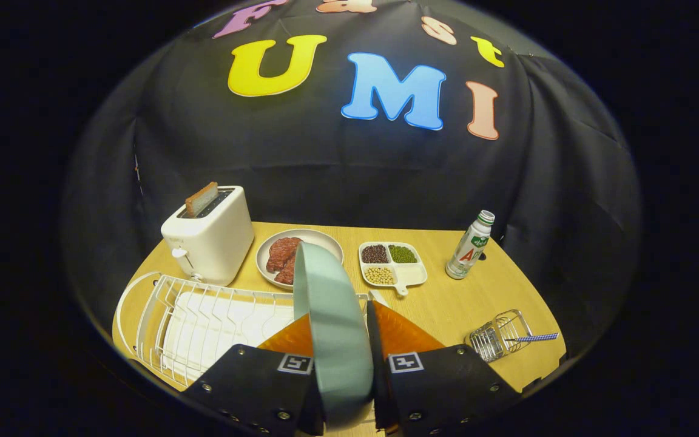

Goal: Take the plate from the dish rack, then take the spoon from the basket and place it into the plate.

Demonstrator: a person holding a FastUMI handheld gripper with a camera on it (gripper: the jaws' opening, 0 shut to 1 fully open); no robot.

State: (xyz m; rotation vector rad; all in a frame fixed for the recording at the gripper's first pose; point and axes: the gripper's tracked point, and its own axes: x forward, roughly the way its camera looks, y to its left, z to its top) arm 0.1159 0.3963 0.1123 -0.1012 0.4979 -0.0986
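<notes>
- Plate [334,328] is standing on its edge between your gripper's [340,340] two fingers, and both fingers are pressing on its faces, so the jaws are closed down to the thickness of the plate and gripping it.
- You are holding the plate upright with a slight tilt, its rim rising ahead of the fingers and covering part of what is lying beyond.
- Just to the left of the fingers the dish rack [204,321] is sitting on the wooden table [446,303], its wire slots showing over a white tray; you are keeping the plate at the rack's right end, and whether it is touching the wires is hard to tell.
- To the right of the fingers a small wire basket [498,337] is lying on the table, with the spoon [531,337] resting in it and its handle sticking out toward the right.
- Further ahead, a round dish of red meat [283,255] is sitting partly behind the plate's rim, and a divided tray of beans [391,264] is sitting just to its right.
- Left of the meat dish, beyond the rack, a white toaster [210,233] is standing with a slice of bread [201,198] poking out of its top.
- Far right, near the table's back edge, a bottle [469,246] is standing upright.
</notes>
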